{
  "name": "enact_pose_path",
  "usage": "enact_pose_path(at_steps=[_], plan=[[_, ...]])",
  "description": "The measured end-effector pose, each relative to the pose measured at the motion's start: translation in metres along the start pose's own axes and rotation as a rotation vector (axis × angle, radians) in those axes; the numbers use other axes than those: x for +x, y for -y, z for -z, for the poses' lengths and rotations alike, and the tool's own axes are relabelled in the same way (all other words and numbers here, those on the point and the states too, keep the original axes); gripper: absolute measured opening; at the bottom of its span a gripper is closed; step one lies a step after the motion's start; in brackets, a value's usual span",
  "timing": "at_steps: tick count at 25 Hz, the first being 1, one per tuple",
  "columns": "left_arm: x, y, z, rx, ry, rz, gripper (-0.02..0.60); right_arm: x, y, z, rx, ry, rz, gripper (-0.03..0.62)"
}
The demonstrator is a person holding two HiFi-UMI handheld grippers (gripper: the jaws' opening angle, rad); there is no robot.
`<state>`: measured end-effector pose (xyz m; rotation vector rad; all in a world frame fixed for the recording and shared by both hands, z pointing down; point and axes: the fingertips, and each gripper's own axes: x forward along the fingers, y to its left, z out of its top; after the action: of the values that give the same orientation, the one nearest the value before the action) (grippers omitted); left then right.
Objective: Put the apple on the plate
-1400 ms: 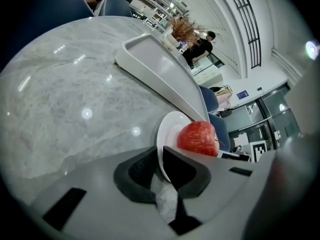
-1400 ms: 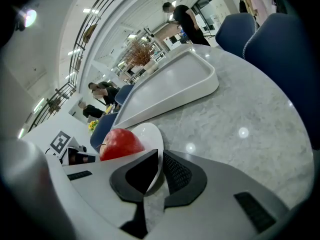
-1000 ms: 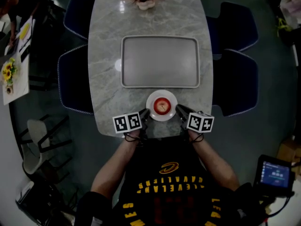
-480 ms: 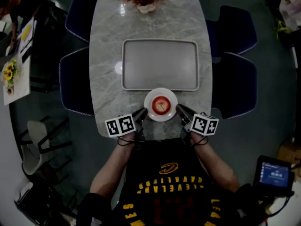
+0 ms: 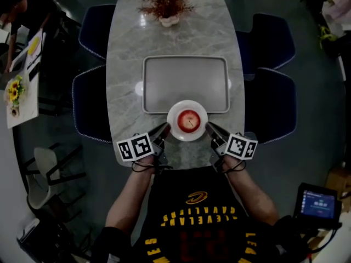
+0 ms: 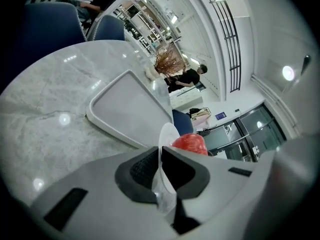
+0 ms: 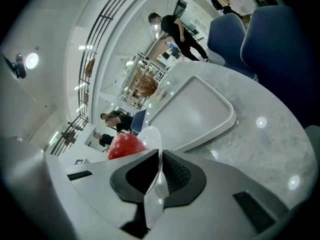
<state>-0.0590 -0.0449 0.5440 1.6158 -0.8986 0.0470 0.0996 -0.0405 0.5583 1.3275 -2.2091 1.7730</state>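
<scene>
A red apple [image 5: 188, 119] lies on a small white plate [image 5: 175, 129], which hangs over the near end of the grey marble table [image 5: 175, 32]. My left gripper [image 5: 165, 129] is shut on the plate's left rim and my right gripper [image 5: 208, 127] is shut on its right rim. In the left gripper view the thin rim [image 6: 163, 136] stands pinched between the dark pads [image 6: 145, 168], with the apple [image 6: 190, 143] just past them. The right gripper view mirrors this: rim [image 7: 150, 138] between the pads [image 7: 176, 172], apple [image 7: 125, 145] to the left.
A large grey tray [image 5: 185, 78] lies beyond the plate, and the plate's far edge overlaps its near rim. A vase of dried plants [image 5: 166, 4] stands at the table's far end. Blue chairs [image 5: 271, 100] flank both sides. A screen [image 5: 318, 201] sits low on the right.
Both grippers have risen and moved away from the body with the plate held between them. The plate and apple have shifted from the table's near edge up to the tray's near rim.
</scene>
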Motion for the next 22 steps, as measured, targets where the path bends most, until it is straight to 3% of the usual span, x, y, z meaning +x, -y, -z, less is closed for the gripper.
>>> enact_pose_path(at_steps=[12,16,22], plan=[[0.007,0.044,-0.058,0.029,0.082,0.114,0.023,0.004,-0.032,-0.058,0.001,0.089,-0.075,0.032],[0.01,0.054,-0.078,0.05,0.107,0.137,0.023,0.014,-0.053,-0.081,-0.015,0.124,-0.159,0.032],[0.011,0.063,-0.098,0.063,0.121,0.15,0.023,0.022,-0.057,-0.099,-0.021,0.135,-0.125,0.032]])
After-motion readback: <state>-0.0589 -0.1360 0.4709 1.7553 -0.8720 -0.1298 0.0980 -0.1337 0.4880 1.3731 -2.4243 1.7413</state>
